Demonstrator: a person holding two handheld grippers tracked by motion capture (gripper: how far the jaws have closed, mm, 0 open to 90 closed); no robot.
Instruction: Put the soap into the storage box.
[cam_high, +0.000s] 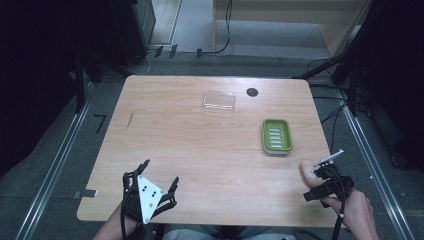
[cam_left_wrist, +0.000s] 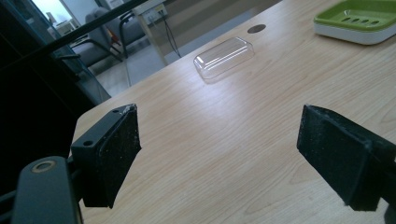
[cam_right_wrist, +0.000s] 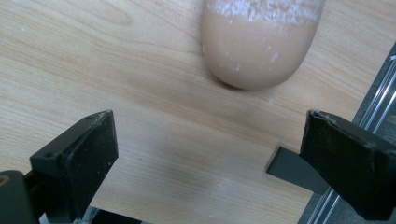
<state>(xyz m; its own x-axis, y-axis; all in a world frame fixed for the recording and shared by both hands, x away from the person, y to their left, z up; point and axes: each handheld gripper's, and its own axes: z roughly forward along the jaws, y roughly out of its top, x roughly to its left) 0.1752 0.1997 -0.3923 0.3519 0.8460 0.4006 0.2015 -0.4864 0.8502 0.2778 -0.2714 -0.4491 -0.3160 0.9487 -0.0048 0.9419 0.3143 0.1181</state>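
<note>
Soap bar is seen lying at the table's right edge, just ahead of the right gripper, jaws wide, nothing held. Reach step judged underway; closing around the bar is needed next. Left gripper is held open, empty, near the front edge.

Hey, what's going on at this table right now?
A person sits at a wooden table with a gripper in each hand. The right gripper is open, jaws wide apart, pointing at a peach soap bar near the table's right edge. The left gripper is also open and holds nothing. Farther back sit a green soap dish and a clear lid, both untouched.
</note>
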